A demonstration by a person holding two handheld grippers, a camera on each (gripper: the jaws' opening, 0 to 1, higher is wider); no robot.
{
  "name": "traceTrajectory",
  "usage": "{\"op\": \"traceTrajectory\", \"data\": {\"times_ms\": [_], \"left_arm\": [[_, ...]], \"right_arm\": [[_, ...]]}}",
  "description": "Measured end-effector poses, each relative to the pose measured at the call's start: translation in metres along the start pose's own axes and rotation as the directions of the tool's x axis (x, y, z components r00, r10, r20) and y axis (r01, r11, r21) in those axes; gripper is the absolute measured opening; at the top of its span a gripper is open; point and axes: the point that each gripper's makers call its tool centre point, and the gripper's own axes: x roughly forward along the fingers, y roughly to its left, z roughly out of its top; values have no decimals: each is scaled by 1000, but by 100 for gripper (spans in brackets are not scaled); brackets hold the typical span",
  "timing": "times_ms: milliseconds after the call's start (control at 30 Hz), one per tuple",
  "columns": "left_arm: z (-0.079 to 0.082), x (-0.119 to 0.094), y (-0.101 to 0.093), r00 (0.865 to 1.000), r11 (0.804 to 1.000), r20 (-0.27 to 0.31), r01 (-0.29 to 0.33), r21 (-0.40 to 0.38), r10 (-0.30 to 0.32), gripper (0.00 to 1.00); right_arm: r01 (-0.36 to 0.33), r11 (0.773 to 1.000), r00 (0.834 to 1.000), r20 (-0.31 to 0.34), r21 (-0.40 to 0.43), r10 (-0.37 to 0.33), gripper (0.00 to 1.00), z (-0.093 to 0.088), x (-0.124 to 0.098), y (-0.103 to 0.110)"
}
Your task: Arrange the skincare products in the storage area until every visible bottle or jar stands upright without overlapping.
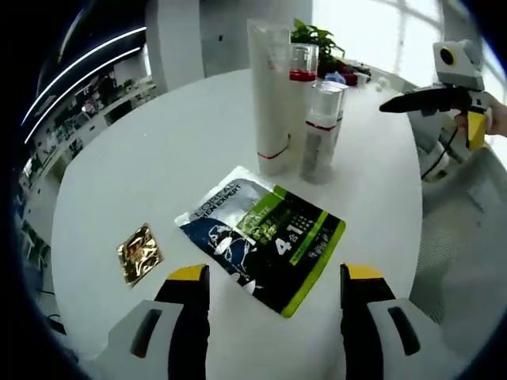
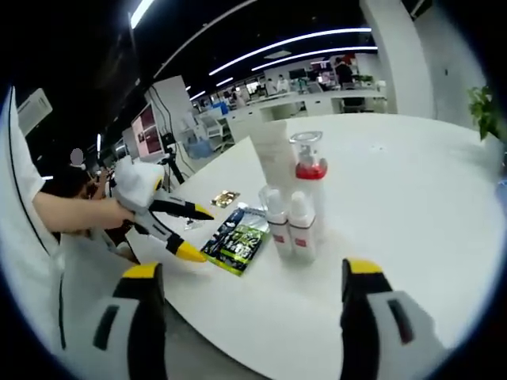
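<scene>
Sachet (image 1: 261, 237): flat at frame centre, limp, slippery; pinch an edge.
Left gripper (image 1: 273, 305): fingers wide apart, empty.
Right gripper (image 2: 249, 305): fingers wide apart, empty.

Upright white tube (image 1: 269, 95) and clear red-banded bottles (image 1: 321, 131) clustered, touching, on table.

Upright bottles (image 1: 297, 111) stand behind the flat packet (image 1: 265, 235) on the table (image 1: 142, 158).
</scene>
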Motion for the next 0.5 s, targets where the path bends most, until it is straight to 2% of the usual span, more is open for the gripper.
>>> {"op": "traceTrajectory", "data": {"times_ms": [500], "left_arm": [[-5, -37, 0, 998, 991, 49, -31, -133, 38, 78]], "right_arm": [[-14, 999, 1000, 14, -29, 14, 94, 4, -5, 8]]}}
